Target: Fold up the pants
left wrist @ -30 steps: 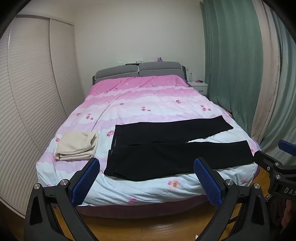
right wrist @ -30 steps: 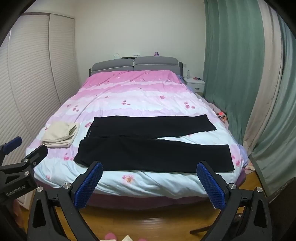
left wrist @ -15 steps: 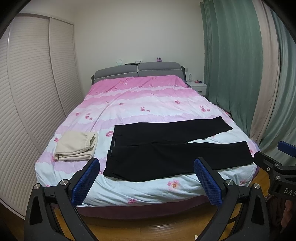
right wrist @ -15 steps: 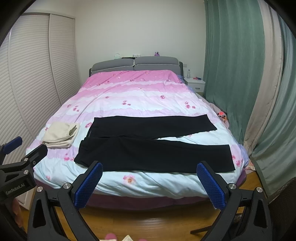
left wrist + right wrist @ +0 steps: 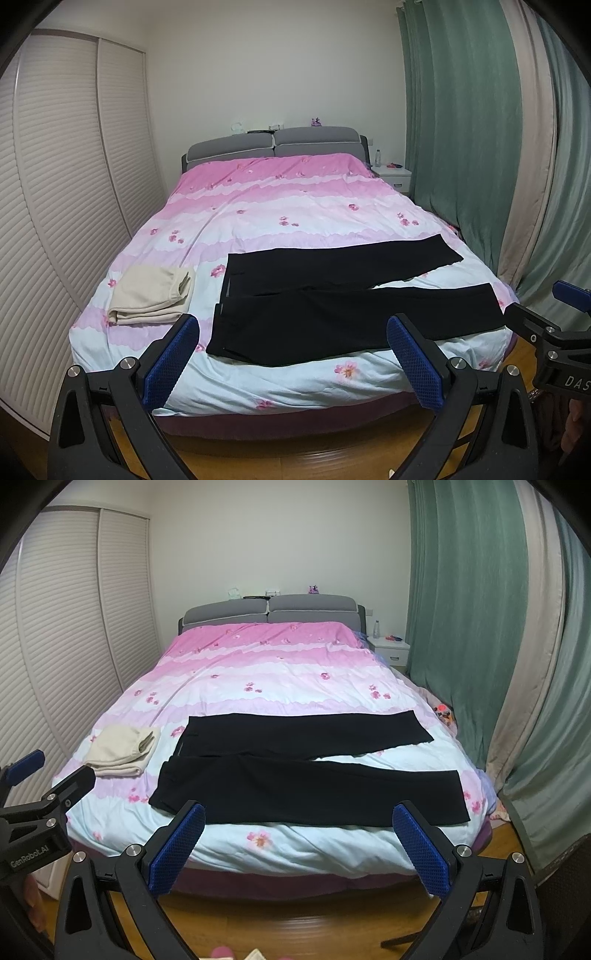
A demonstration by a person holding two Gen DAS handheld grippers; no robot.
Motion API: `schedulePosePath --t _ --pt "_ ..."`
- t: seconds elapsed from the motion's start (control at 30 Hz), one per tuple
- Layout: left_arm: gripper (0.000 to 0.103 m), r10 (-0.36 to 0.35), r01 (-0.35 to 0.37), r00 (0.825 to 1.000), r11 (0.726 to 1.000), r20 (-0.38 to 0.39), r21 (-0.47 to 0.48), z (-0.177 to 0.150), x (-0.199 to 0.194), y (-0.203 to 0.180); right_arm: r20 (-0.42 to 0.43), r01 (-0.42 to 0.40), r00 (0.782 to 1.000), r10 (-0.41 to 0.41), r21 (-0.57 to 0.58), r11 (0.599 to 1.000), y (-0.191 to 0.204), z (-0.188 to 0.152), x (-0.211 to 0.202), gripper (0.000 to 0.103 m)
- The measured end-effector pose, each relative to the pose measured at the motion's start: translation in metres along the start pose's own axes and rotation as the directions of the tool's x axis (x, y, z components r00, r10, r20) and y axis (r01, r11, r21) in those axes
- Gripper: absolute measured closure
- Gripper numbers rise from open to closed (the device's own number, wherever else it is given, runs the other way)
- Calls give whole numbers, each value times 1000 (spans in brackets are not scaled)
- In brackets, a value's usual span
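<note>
A pair of black pants (image 5: 332, 314) lies spread flat across the foot end of the bed (image 5: 295, 206), waistband toward the wardrobe side and both legs stretched out toward the curtains, the far leg angled slightly away from the near one. Just beside the waistband sits a folded cream garment (image 5: 151, 295) on the flowered pink duvet. The left gripper (image 5: 291, 354) hangs off the foot of the bed over the wooden floor, its blue-padded fingers (image 5: 171, 363) spread wide with nothing between them. The right gripper (image 5: 299, 838) sits level with it, fingers (image 5: 421, 853) just as wide and holding nothing; neither touches the pants. Slatted wardrobe doors (image 5: 62, 206) line the left wall, green curtains (image 5: 461, 129) the right, with a white nightstand (image 5: 393, 175) by the grey headboard (image 5: 273, 146)
</note>
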State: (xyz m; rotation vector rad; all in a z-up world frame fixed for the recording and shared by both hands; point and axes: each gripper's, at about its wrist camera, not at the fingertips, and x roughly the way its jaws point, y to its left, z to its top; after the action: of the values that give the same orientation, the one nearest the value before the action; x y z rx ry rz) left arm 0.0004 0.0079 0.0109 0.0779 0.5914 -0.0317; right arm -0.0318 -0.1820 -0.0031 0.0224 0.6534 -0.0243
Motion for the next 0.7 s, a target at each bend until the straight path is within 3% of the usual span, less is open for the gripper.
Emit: schedulePosePath --t 0.7 --pt "0 3 -3 1000 1000 9 0 0 -3 5 6 -8 1000 8 -5 1000 5 5 -4 0"
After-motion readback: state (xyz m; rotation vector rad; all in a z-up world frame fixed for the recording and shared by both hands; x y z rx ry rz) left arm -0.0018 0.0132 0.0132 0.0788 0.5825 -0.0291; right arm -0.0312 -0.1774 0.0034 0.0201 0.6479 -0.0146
